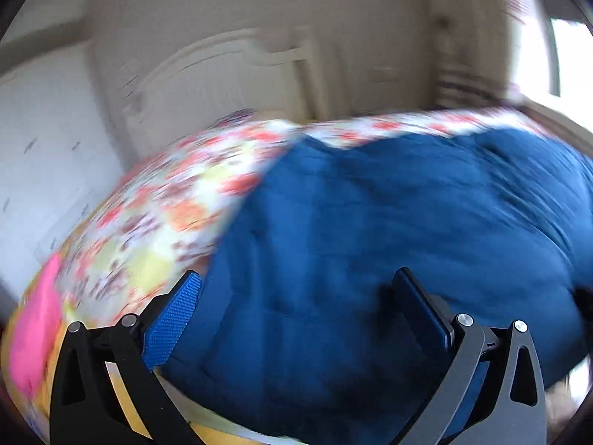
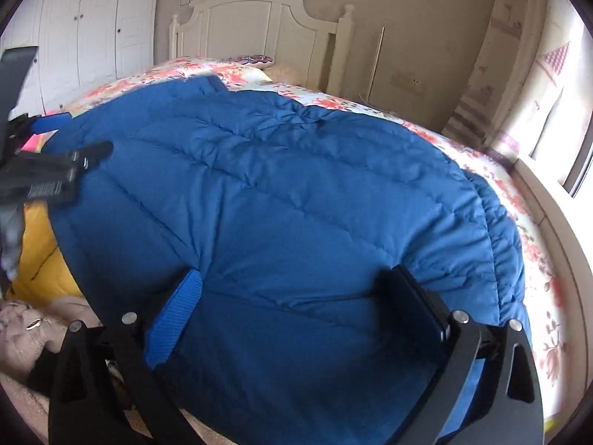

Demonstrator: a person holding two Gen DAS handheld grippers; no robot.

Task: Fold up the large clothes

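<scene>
A large blue quilted puffer jacket [image 2: 296,193] lies spread across the bed's floral-printed sheet [image 2: 526,230], its stitched channels running in soft puffed bands and its right edge gathered into crinkled folds. The work appears to be at an early stage: the jacket looks laid out rather than folded, and both tools seem poised at its near hem to take a first hold. The right hand-held gripper [image 2: 296,296] has its jaws spread wide with nothing between them; its ribbed blue pads [image 2: 174,319] frame the padded fabric below without pinching it. The left hand-held gripper [image 1: 296,296] is likewise wide open and empty, over the jacket's left portion close to where blue meets the floral sheet; that view is smeared, so finer detail is lost. From the right wrist view, the left tool shows at the far left edge near the jacket's side. A yellow cloth [image 2: 40,244] and a pink item [image 1: 33,333] lie beside the jacket, and a white panelled wooden headboard [image 2: 255,15] stands behind. The next move likely calls for closing each tool on a thick pinch of hem or side seam, since slippery, springy filling may slide out of a shallow grasp, then lifting evenly to carry one part over the other.
</scene>
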